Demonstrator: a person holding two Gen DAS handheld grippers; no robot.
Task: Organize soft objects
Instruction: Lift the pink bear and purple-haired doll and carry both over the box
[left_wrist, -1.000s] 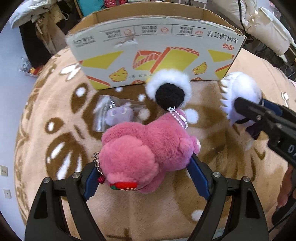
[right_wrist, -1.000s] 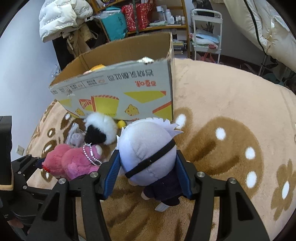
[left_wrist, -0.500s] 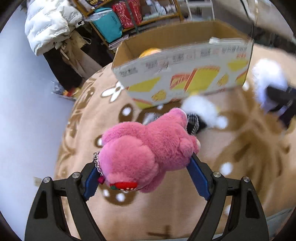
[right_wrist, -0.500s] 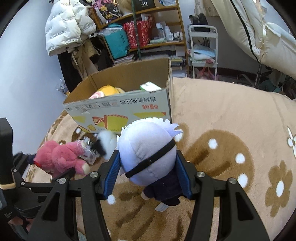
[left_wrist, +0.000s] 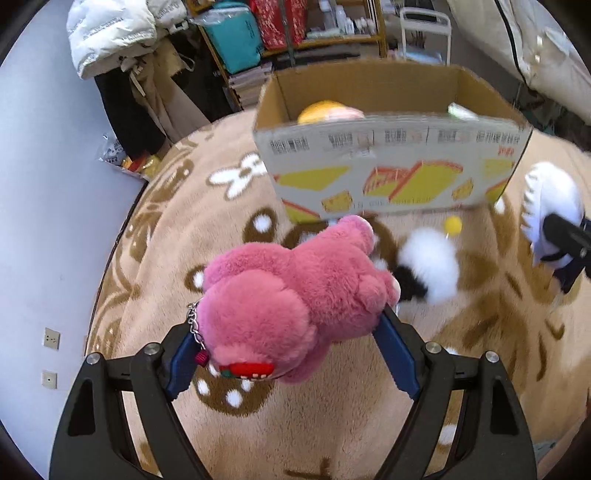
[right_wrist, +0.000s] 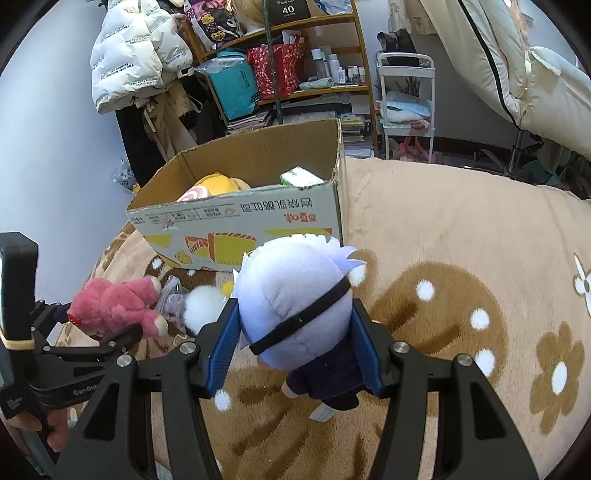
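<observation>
Fingers (left_wrist: 181, 363) of the left gripper (left_wrist: 284, 332) are standing wide and clamping the pink plush bear (left_wrist: 291, 295) from both sides, blue pads pressing into its fur; bear is hanging clear of the tan patterned blanket (left_wrist: 369, 424); its long axis is running away from the gripper toward the cardboard box (left_wrist: 388, 166), red-trimmed end nearest the camera, far end pointing at the box's printed front wall; a short metal chain (left_wrist: 194, 325) is dangling at the left pad.

Right gripper (right_wrist: 295, 332) is closed on the white-haired doll (right_wrist: 295, 299); pads are gripping either side of its head; doll is sitting roughly upright between them, spiky hair pointing toward the box (right_wrist: 236, 221), dark-clothed body hanging below toward the camera, black band crossing the head diagonally; doll is also lifted off the blanket (right_wrist: 461, 240).

Box is lying open-topped on the blanket, a yellow plush (right_wrist: 218, 184) inside; a white-and-black pompom toy (left_wrist: 430, 266) and a small yellow ball (left_wrist: 453, 224) are lying on the blanket in front of the box.
</observation>
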